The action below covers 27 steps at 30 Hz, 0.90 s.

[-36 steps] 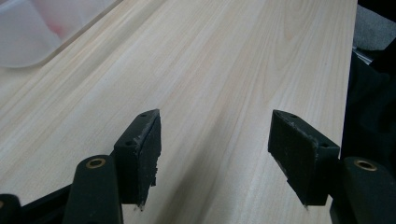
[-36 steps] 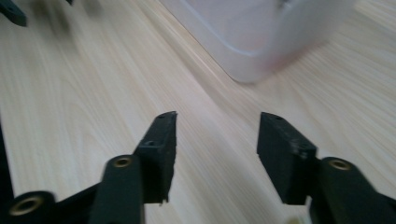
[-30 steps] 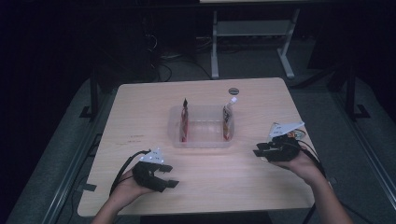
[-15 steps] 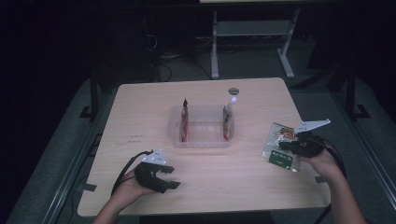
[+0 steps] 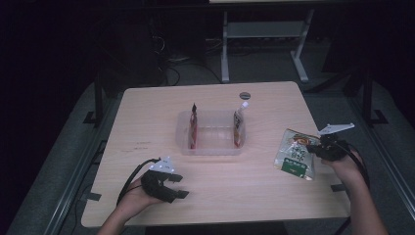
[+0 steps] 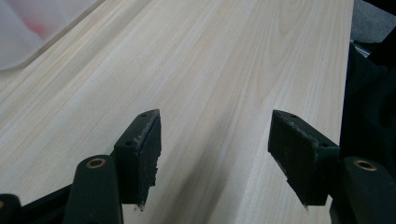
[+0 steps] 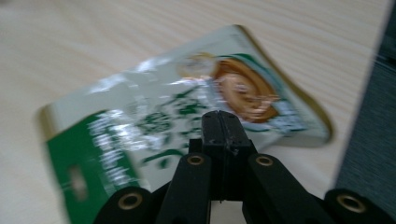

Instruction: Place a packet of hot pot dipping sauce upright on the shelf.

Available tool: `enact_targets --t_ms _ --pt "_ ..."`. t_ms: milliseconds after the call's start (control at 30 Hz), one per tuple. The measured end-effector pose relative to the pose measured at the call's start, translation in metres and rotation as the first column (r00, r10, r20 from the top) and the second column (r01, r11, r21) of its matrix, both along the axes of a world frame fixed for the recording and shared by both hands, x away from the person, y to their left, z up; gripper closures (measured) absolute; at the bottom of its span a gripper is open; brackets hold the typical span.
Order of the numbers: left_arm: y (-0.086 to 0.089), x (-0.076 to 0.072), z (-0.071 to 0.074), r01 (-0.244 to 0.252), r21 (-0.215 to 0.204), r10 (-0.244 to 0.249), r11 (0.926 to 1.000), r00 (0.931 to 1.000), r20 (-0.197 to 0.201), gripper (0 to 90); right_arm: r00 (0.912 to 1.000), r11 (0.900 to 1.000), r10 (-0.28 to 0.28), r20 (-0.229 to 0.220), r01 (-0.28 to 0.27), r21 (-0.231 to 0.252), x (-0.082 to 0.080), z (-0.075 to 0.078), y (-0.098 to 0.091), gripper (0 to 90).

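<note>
Packet (image 5: 296,157) hangs clamped in the right gripper (image 5: 318,149) beside the bin (image 5: 211,148), probably bound there next, while the left gripper (image 5: 172,186) rests open.

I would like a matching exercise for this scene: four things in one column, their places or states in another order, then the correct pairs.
1. green-and-white foil snack pouch
2. clear plastic rectangular tray
3. left gripper
4. small dark round cap

A. jaws open above bare wood
B. on the table beyond the tray
C. clamped by the right gripper
D. holds two upright sachets

Pairs: 1-C, 2-D, 3-A, 4-B
</note>
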<state>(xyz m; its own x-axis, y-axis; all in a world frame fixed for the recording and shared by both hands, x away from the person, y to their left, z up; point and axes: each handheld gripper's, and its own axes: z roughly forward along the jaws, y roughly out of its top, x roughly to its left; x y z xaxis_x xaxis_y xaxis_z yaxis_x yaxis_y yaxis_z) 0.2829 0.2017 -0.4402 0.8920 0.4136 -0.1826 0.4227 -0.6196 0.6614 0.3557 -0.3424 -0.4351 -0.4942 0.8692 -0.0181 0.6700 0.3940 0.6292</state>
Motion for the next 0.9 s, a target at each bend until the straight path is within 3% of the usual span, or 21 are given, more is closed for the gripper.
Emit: enact_targets --t_ms 200,333,400,667,900 --pt "-0.003 0.0 -0.002 0.006 0.005 -0.006 1.0 0.9999 -0.01 34.3 0.9911 0.9909 -0.133 0.005 0.133 -0.02 0.018 -0.007 -0.017 89.9" --pt "-0.003 0.001 -0.003 0.009 0.005 -0.009 0.9999 0.9999 -0.012 34.3 0.9876 0.9873 -0.156 -0.014 0.156 -0.032 0.023 -0.014 -0.024 90.0" --pt "-0.004 0.001 -0.003 0.008 0.006 -0.008 0.9999 0.9998 -0.017 34.3 0.9861 0.9862 -0.165 -0.016 0.165 -0.013 0.024 -0.016 -0.025 90.0" --pt "-0.005 0.0 -0.004 0.009 0.005 -0.009 0.9999 0.9998 -0.019 34.3 0.992 0.9921 -0.125 -0.019 0.125 0.015 0.038 -0.017 -0.008 90.0" --pt "-0.005 0.0 -0.004 0.016 0.011 -0.016 0.9998 0.9998 -0.015 34.3 0.9991 0.9995 -0.032 -0.028 0.032 -0.002 0.049 -0.018 0.024 90.0"
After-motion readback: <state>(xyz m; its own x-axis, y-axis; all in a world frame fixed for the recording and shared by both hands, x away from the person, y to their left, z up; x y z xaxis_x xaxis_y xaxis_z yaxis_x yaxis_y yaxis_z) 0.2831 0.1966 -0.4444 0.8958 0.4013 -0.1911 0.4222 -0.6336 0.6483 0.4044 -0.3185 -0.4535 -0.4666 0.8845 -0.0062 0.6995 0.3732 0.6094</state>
